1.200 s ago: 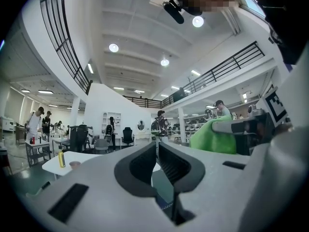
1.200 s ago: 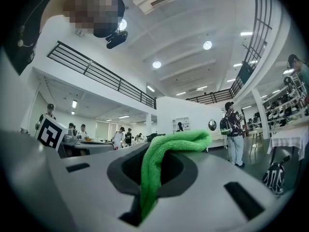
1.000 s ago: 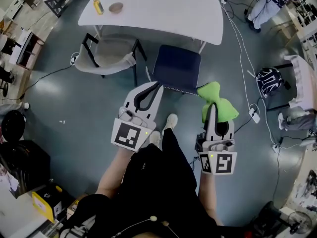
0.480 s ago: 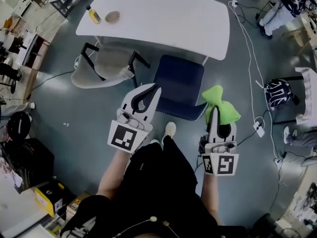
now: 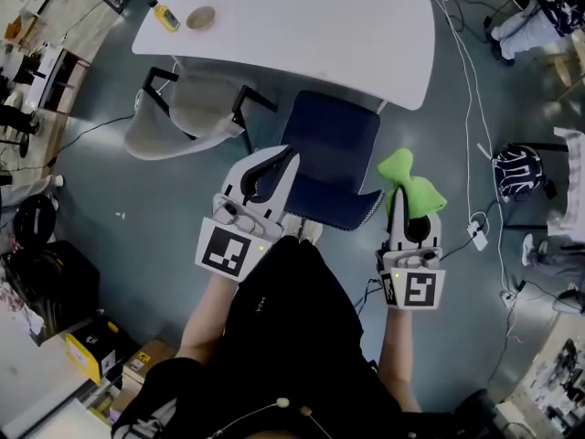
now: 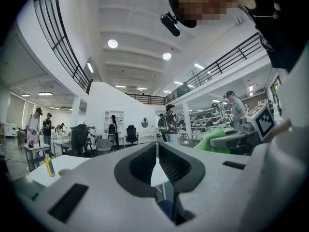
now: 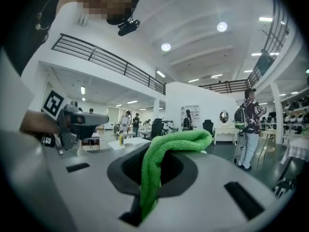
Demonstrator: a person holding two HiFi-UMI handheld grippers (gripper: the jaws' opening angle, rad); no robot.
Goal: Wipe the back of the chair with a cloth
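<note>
A white table (image 5: 302, 26) is seen at the top of the head view, and a blue chair (image 5: 334, 149) is set against its near edge, seat towards the table and back towards the person. A grey chair (image 5: 178, 117) is placed to its left. The left gripper (image 5: 291, 155) is held over the blue chair's near left corner; its jaws are closed tip to tip with nothing between them. The right gripper (image 5: 400, 199) is held just beside the near right corner, jaws clamped on a green cloth (image 5: 407, 179). The cloth's long axis is run along the jaws, and its bunched end is pointed towards the table. Contact with the chair cannot be told.
</note>
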